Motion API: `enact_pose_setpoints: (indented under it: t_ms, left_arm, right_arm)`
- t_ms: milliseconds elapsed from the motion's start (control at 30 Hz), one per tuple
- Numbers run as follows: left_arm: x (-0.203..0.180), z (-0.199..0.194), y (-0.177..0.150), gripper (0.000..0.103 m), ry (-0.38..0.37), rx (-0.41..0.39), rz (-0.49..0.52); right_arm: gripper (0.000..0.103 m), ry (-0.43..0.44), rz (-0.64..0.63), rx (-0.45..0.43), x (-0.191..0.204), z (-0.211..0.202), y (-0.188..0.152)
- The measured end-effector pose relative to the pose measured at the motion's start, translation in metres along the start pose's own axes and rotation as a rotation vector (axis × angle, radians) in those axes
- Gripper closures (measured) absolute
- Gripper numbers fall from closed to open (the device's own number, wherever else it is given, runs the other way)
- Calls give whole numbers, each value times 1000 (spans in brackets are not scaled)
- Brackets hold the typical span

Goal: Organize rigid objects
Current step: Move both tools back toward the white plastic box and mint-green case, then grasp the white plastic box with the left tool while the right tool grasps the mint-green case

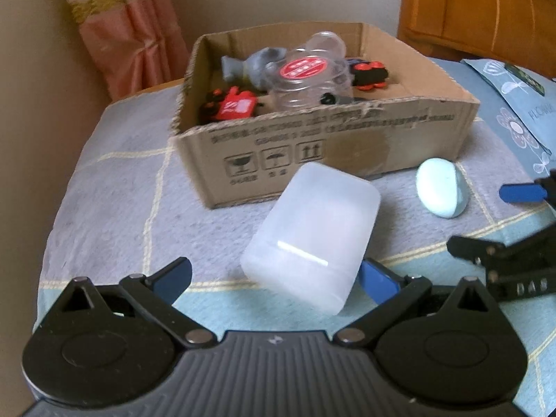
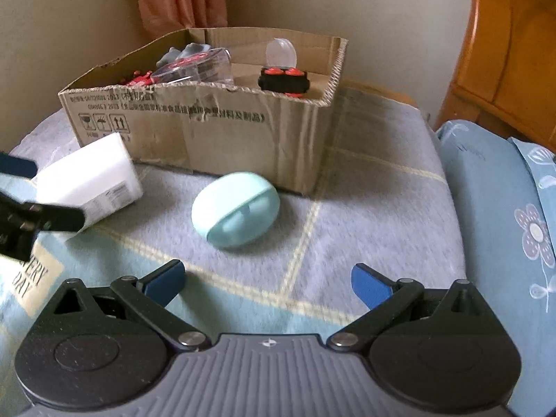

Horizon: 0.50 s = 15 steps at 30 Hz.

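Nearest of all are the two grippers. The left gripper [image 1: 274, 278] has its blue fingers spread wide. The white plastic case [image 1: 311, 239] sits between them, low on the bed cover [image 1: 114, 180], with its far end tipped up. One blue finger shows beside the case on the right, but I cannot tell if it touches. The left finger is clearly apart from it. So the case is not gripped yet.

The right gripper [image 2: 267, 283] is wide too, and it holds nothing. Just past it lies the pale green egg-shaped case [image 2: 235, 210] on the cover, near the front right corner of the box.

Farther back stands the cardboard box [image 2: 208, 128]. Things are already inside it: a clear jar with a red lid [image 1: 305, 76], a red toy [image 1: 236, 104], a grey toy [image 1: 257, 64], and a black and red toy [image 2: 284, 81]. A clear round lid [image 2: 280, 52] leans at the far wall of the box.

So most of the tidying looks done. Two things are left out on the bed: the white case and the green case. I think each gripper is lined up to pick up the one in front of it. Behind the box hangs a pink curtain [image 1: 128, 31].
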<state>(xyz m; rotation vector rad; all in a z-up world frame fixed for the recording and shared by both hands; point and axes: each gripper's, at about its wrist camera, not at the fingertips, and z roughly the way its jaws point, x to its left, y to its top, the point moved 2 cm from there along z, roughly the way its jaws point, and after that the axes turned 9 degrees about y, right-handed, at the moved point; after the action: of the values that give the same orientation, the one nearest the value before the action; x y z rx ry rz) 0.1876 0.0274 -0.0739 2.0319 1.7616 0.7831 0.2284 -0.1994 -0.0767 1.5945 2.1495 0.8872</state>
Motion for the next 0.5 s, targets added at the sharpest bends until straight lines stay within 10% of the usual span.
enact_pose_setpoints:
  t_ms: [500]
  left_arm:
    - [42,14,-11,1,117,38,-84]
  right_arm:
    - [0,-35,18,-46,-12,13,15]
